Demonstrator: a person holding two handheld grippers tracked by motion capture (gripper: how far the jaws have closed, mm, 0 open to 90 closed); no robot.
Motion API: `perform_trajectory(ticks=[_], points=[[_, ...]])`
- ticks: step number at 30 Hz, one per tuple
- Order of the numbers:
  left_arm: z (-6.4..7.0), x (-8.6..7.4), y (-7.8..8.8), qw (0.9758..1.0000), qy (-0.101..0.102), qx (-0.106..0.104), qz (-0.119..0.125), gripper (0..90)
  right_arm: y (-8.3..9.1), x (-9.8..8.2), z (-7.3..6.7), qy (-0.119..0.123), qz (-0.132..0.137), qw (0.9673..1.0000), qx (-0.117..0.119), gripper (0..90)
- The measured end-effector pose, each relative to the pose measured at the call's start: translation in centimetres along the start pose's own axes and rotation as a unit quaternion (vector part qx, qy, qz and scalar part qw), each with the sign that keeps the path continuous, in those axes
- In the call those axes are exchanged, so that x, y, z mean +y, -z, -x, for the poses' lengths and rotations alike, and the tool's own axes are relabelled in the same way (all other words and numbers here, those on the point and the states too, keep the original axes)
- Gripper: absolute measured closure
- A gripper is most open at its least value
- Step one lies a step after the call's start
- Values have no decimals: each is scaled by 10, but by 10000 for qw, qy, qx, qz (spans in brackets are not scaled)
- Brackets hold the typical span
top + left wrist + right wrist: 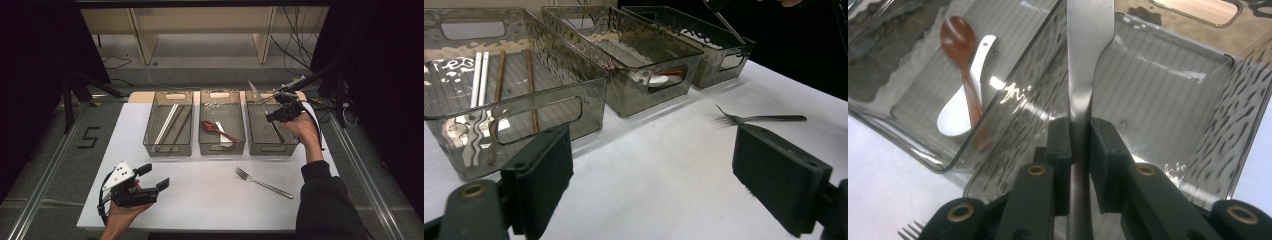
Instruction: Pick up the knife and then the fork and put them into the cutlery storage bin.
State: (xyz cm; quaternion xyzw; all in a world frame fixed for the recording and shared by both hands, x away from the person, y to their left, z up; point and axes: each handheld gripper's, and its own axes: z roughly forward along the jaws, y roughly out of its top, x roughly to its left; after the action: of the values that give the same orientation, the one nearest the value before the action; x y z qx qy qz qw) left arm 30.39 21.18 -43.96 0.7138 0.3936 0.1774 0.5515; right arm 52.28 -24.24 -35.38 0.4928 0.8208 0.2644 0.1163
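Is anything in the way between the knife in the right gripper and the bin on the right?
Nothing visible. The right gripper holds the knife over the right bin, whose floor under the blade looks bare. The spoons lie in the middle bin, behind the wall between the two.

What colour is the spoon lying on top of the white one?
Reddish brown. The brown spoon lies across the white spoon in the middle bin; the right gripper view shows it best.
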Motion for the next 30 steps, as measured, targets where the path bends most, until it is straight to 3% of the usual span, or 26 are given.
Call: perform_trajectory(ticks=[14, 30], points=[[0, 0, 0, 10000, -11, -3, -3, 159, -13, 2, 2, -182, 21, 9998, -68, 804], [0, 0, 1, 10000, -16, -5, -5, 159, -29, -9, 8, -435, -98, 9990, -73, 803]])
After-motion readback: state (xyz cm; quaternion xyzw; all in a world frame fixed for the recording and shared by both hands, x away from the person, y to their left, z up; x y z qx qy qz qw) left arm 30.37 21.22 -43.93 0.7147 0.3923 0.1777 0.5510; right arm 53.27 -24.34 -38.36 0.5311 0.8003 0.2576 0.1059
